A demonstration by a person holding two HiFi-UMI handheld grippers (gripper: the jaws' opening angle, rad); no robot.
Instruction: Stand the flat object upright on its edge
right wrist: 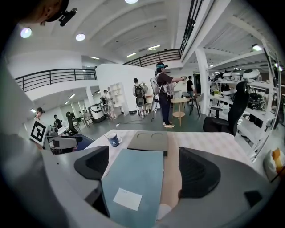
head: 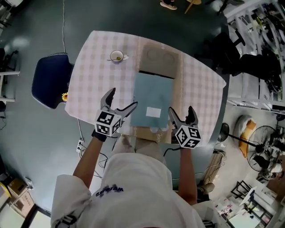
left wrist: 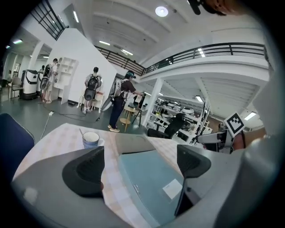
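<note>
Approach stage. Our left gripper (head: 123,99) and right gripper (head: 180,110), jaws apart and gripping nothing, flank the flat pale-teal rectangular board (head: 151,95) lying between them; next we should pinch its edges and tip it upright.

I stand in a big hall with a dark grey-green floor (head: 31,147). My surface (head: 95,62) wears a pale checked cloth, and a blue chair (head: 49,80) sits just beside its left edge. To my right are cluttered racks (head: 256,22) and a floor fan (head: 262,139). Round ceiling lights (left wrist: 161,11) glow above white walls (left wrist: 78,55), a railed balcony (right wrist: 49,75) and a white column (right wrist: 202,75). People (left wrist: 121,98) stand far off near a small round table (right wrist: 180,101).
</note>
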